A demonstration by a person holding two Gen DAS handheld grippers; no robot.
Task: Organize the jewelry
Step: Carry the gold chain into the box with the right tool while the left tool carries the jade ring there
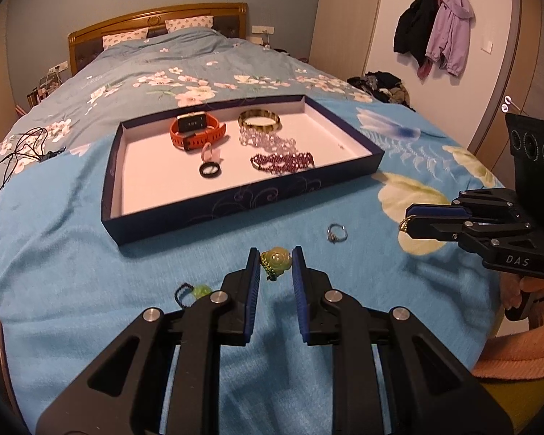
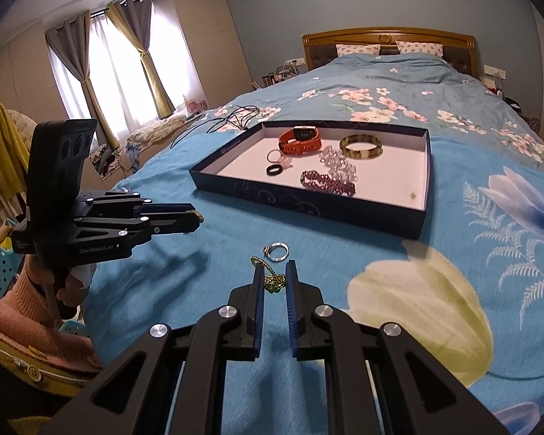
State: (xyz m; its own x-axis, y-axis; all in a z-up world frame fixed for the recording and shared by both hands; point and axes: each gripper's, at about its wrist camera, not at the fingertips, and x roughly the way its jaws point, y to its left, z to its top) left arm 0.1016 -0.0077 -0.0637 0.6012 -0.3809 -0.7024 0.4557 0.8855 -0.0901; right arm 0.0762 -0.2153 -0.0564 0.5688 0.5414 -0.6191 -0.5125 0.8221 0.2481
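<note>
The left gripper [image 1: 276,259] has its jaws pinched on a pale green pendant [image 1: 277,258] with a beaded cord, held at their tips just above the bedspread [image 1: 90,253]; the right gripper [image 2: 275,272] has its jaws nearly pressed together on a thin gold chain [image 2: 268,277], which hangs in a small tangle between the pads; in the left wrist view that chain shows as a glint at the tip of the right gripper's fingers.

The tray [image 1: 235,204] lies at twelve o'clock from both grippers, already holding an orange watch [image 1: 196,131], a bangle [image 1: 259,120], clear beads [image 1: 268,140], a dark red bead bracelet [image 1: 283,161] and a black ring [image 1: 210,170]; a silver ring [image 1: 336,233] lies loose on the bedspread at one o'clock from the left gripper, and a small green charm [image 1: 194,293] at eight o'clock from it.

Risks, as I judge them: the chain is fine and mostly dangling, so a quick swing toward the tray could slip it out or snag it on the tray wall; the rounded pendant may squirt from the pads if the squeeze shifts; both grippers heading for the tray together could collide; the soft bedspread could swallow a dropped piece.
</note>
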